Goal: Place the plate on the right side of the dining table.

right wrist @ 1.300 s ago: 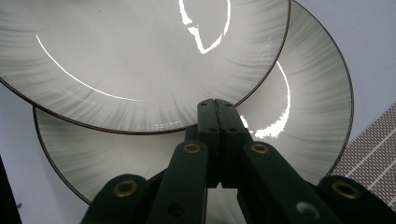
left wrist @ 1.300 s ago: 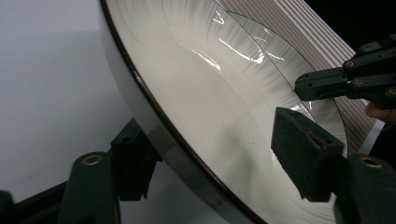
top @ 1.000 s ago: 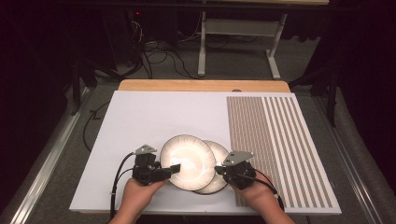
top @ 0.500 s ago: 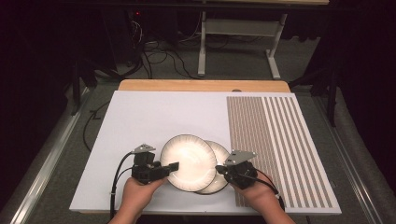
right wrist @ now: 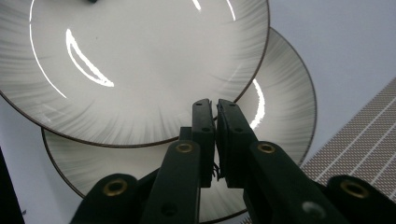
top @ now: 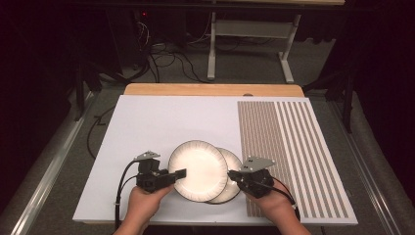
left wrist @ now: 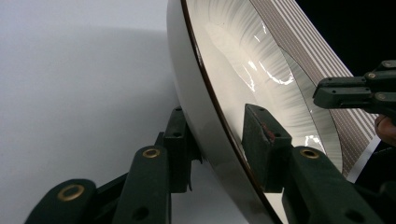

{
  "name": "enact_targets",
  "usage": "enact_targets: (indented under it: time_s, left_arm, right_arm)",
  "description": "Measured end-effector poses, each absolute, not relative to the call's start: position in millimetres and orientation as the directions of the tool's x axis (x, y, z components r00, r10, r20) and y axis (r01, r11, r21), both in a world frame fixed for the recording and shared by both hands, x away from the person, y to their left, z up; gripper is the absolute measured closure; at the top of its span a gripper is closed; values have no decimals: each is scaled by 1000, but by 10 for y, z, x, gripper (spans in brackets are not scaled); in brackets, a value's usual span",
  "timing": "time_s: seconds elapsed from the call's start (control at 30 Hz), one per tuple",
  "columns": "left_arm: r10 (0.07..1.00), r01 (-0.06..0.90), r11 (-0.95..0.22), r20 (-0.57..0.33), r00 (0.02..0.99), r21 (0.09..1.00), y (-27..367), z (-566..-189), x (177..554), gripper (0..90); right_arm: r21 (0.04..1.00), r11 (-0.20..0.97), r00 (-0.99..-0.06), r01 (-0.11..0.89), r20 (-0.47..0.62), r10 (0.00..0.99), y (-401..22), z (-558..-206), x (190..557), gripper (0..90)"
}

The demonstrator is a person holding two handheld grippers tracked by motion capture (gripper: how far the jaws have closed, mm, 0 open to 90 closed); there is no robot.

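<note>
Tongs: left (left wrist: pixel 217 154) just closing astride top plate (top: pixel 198 169) rim, right (right wrist: pixel 215 140) pressed together over lower plate (top: pixel 230 188); best clamped firmly before lifting level.

- left gripper (left wrist: pixel 217 144) jaws astride upper plate (left wrist: pixel 243 60) rim, just been closing; pads look in contact
- other gripper (left wrist: pixel 359 91) at right edge; white surface (left wrist: pixel 70 70) behind

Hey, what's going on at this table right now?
A person works two handheld grippers on two stacked plates. The left gripper has its jaws astride the rim of the upper plate, and they have just been closing on it. The right gripper, jaws shut, sits over the lower plate. Both plates lie on the white board.
</note>
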State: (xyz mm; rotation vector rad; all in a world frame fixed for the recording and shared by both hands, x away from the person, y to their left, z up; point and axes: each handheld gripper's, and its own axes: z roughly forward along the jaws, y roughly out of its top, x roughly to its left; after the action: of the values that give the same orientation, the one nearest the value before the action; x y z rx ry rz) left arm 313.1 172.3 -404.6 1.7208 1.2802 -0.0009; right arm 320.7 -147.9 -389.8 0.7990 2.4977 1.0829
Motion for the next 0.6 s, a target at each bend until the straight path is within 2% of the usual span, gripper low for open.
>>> enact_targets:
  time_s: [0.2, 0.6]
  left_arm:
    - [729, 726, 29, -512, 455, 687, 1738, -4023, 3113, 676]
    - [718, 674, 33, -487, 497, 738, 1748, -3963, 3072, 716]
  right_arm:
    - [769, 516, -778, 376, -39, 627, -1594, -3852, 3224, 815]
    - [787, 481, -757, 385, -29, 653, -1678, -3831, 3228, 775]
